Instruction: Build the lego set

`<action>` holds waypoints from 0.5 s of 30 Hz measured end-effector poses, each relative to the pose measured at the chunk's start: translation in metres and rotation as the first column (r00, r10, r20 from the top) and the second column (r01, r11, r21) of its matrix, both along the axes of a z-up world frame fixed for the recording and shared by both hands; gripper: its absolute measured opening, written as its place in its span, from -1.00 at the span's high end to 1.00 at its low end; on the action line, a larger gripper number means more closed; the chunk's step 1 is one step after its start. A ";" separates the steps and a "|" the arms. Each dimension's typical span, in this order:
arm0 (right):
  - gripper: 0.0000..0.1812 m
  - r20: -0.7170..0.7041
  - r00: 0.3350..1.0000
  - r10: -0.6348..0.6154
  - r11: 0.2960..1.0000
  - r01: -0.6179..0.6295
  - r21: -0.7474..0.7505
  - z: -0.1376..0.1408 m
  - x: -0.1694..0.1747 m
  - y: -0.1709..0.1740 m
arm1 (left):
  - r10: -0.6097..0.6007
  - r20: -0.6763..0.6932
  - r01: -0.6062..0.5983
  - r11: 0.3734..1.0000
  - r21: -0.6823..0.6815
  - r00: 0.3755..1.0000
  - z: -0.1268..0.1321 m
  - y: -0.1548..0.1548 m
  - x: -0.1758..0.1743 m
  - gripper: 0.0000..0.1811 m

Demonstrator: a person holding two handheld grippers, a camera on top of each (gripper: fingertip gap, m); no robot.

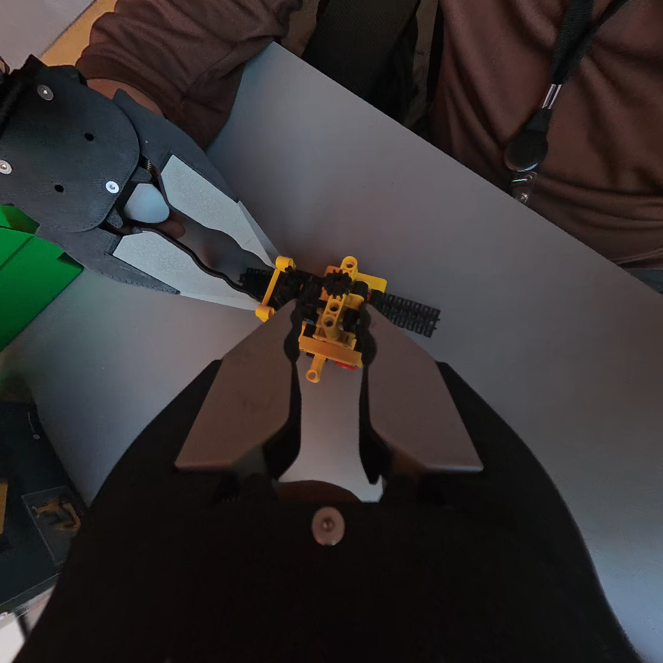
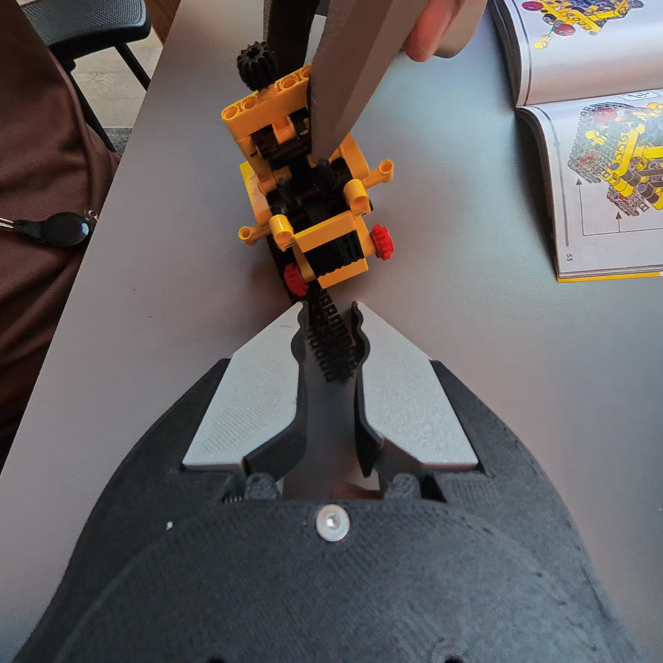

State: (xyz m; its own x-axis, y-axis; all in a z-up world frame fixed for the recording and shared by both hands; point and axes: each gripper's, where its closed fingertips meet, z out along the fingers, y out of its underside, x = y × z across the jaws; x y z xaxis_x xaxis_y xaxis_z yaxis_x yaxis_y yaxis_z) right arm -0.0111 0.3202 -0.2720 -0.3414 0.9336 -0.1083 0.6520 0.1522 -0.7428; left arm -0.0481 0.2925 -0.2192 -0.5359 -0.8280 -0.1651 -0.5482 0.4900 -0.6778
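two tongs [image 1: 328, 315] [image 2: 328, 305] on yellow lego vehicle [image 2: 305, 186], lengthwise along black track [image 2: 332, 341]

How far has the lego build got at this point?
Done: a yellow-and-black chassis stands on the table, with a black gear and red wheels fitted. In hand: the left gripper clamps the chassis while the right gripper closes on the black track, which lies flat, not wrapped. Left: looping the track; the open manual pictures a fuller model.

Yellow-black lego model [image 2: 308, 186] on table, track [image 2: 332, 344] trailing.
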 end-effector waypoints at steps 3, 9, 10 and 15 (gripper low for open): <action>0.76 0.001 1.000 0.003 1.000 -0.003 -0.002 0.000 0.000 -0.001 | 0.008 -0.002 -0.008 1.000 -0.014 1.000 -0.002 0.000 -0.001 0.68; 0.75 0.000 1.000 0.001 1.000 -0.001 -0.004 0.000 0.000 -0.001 | 0.015 -0.020 -0.016 0.999 -0.030 1.000 -0.005 0.002 -0.008 0.68; 0.75 0.000 1.000 0.001 1.000 -0.001 -0.005 0.000 0.000 -0.001 | 0.012 -0.021 -0.013 1.000 -0.029 1.000 -0.005 0.001 -0.008 0.68; 0.77 0.002 1.000 -0.006 1.000 0.006 -0.016 0.000 0.000 0.000 | -0.006 -0.029 0.005 1.000 -0.030 1.000 -0.005 -0.001 -0.009 0.68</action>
